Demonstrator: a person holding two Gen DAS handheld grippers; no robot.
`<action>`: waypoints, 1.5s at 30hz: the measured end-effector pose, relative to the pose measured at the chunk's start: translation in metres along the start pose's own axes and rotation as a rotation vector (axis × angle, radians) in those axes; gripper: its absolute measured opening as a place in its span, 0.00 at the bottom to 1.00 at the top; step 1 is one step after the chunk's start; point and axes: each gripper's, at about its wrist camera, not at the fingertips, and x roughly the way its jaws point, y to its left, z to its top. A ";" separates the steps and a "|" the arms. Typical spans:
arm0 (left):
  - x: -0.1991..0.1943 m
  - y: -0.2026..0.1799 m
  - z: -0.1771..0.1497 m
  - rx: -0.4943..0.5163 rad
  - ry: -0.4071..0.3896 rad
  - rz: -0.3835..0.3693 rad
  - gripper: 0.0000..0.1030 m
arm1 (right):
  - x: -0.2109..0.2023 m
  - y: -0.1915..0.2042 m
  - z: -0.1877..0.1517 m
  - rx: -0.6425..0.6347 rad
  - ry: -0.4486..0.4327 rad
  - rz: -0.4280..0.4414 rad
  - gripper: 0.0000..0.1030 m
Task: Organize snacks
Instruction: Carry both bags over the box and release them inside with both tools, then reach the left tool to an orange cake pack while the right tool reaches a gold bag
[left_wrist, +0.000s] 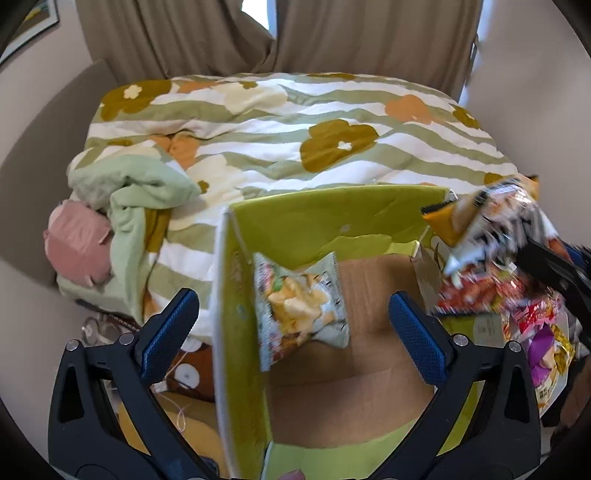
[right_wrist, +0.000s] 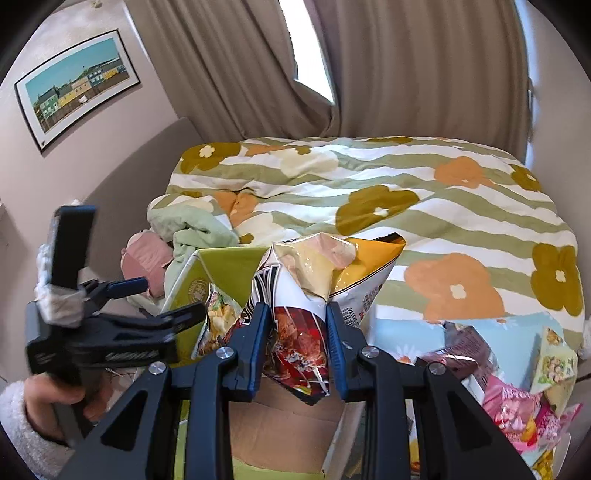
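Your right gripper (right_wrist: 295, 343) is clamped on a crumpled snack bag (right_wrist: 314, 295), its blue-padded fingers (right_wrist: 258, 339) squeezing the bag's lower half from both sides. That bag is glossy foil, white and yellow-orange toward the top with a black serrated seal edge, and red-brown with a picture of food lower down; black block lettering runs along its left side. You hold it upright above the open cardboard box (right_wrist: 280, 424), over the plain brown floor of it.

Your left gripper (left_wrist: 291, 332) stands spread wide and holds nothing, one finger on either side of the box opening. Inside the box (left_wrist: 325, 218), whose inner flaps are lime green, a pale green snack packet (left_wrist: 299, 306) leans tilted against the left wall; it shows yellowish chips on its front and has crimped ends.

From the left wrist view, the bag you hold (left_wrist: 491, 218) appears blurred at the right edge of the box. Below it a heap of other packets (left_wrist: 517, 306) in red, pink, purple and yellow lies just beside the box.

Box and heap sit on a bed with a flowered quilt (right_wrist: 369, 192) striped in green and white.
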 end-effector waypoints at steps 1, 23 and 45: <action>-0.004 0.003 -0.002 -0.003 -0.001 0.001 0.99 | 0.005 0.003 0.002 -0.008 0.006 0.002 0.27; -0.029 0.036 -0.035 -0.056 0.005 0.045 0.99 | 0.073 0.005 0.009 0.021 0.111 0.008 1.00; -0.147 -0.134 -0.091 0.011 -0.184 -0.077 0.99 | -0.166 -0.089 -0.050 0.052 -0.110 -0.118 1.00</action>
